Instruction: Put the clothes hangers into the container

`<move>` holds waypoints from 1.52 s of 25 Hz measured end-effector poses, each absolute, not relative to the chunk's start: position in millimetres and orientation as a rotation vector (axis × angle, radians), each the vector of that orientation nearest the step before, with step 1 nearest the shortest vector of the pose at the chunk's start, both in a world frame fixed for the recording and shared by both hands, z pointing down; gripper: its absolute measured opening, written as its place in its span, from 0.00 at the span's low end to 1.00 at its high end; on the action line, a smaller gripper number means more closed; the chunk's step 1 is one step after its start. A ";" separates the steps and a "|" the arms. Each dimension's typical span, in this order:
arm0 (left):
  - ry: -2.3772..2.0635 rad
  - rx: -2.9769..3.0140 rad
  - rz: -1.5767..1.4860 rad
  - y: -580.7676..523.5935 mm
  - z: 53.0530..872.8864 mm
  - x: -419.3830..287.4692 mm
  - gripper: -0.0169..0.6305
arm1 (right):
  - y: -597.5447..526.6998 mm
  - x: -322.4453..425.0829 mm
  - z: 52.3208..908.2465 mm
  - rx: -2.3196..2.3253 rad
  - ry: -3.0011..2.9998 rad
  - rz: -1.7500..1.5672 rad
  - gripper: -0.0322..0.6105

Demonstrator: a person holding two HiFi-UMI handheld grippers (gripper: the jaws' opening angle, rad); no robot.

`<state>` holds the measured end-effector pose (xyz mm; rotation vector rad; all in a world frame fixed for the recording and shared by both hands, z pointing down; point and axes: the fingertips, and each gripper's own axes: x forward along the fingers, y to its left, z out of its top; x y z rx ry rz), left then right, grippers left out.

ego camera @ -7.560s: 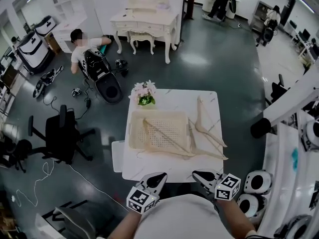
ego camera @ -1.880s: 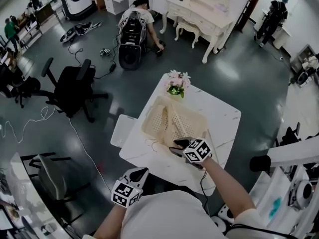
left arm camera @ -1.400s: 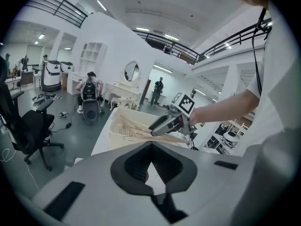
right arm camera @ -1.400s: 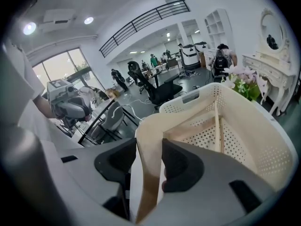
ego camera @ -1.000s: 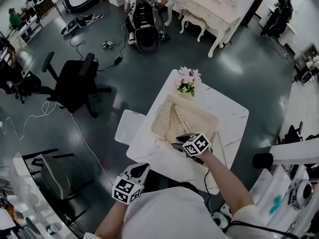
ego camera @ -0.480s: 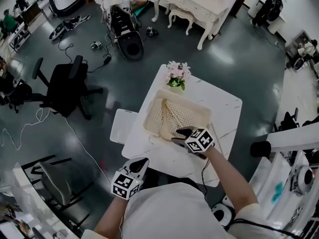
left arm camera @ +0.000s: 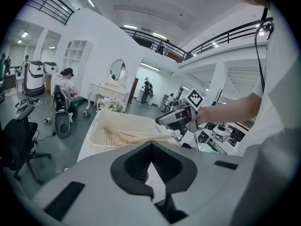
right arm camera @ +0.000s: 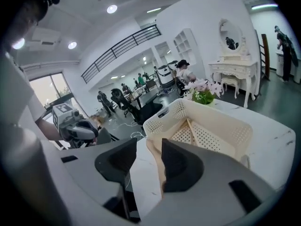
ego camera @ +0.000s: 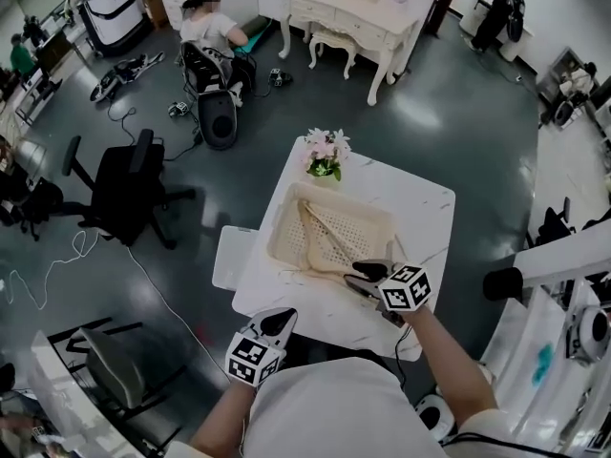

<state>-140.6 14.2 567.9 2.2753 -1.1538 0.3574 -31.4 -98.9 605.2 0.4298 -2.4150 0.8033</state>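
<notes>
A cream perforated basket stands on the white marble table, with pale wooden hangers lying in it. One hanger rests across the basket's near rim and runs out to my right gripper at the basket's near right corner. In the right gripper view this hanger lies between the jaws of the right gripper, against one pad with a gap to the other. The jaws are closing. My left gripper hangs shut and empty off the table's near edge.
A pot of pink flowers stands behind the basket. A small white side table adjoins the table's left. A black office chair and a person with gear are on the floor farther left. White machines stand at the right.
The head view has swung, so the table sits more centrally. My right gripper has drawn back slightly to the basket's near right corner. The left gripper stays low by the table's edge.
</notes>
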 end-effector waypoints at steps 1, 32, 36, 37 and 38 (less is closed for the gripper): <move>-1.148 2.279 0.356 14.6 567.5 -136.1 0.04 | -96.1 -26.4 600.0 0.454 -2.432 0.823 0.32; -1.053 2.391 0.346 15.7 542.3 -70.0 0.04 | -31.8 75.4 563.9 0.886 -2.598 1.033 0.09; -1.023 2.410 0.318 17.8 537.2 -62.0 0.04 | -31.0 73.4 562.4 0.867 -2.608 1.026 0.09; -1.013 2.413 0.304 18.1 535.4 -60.6 0.04 | -30.6 72.1 561.1 0.862 -2.611 1.023 0.09; -1.008 2.413 0.295 18.2 534.4 -59.8 0.04 | -30.1 70.9 559.9 0.858 -2.613 1.020 0.09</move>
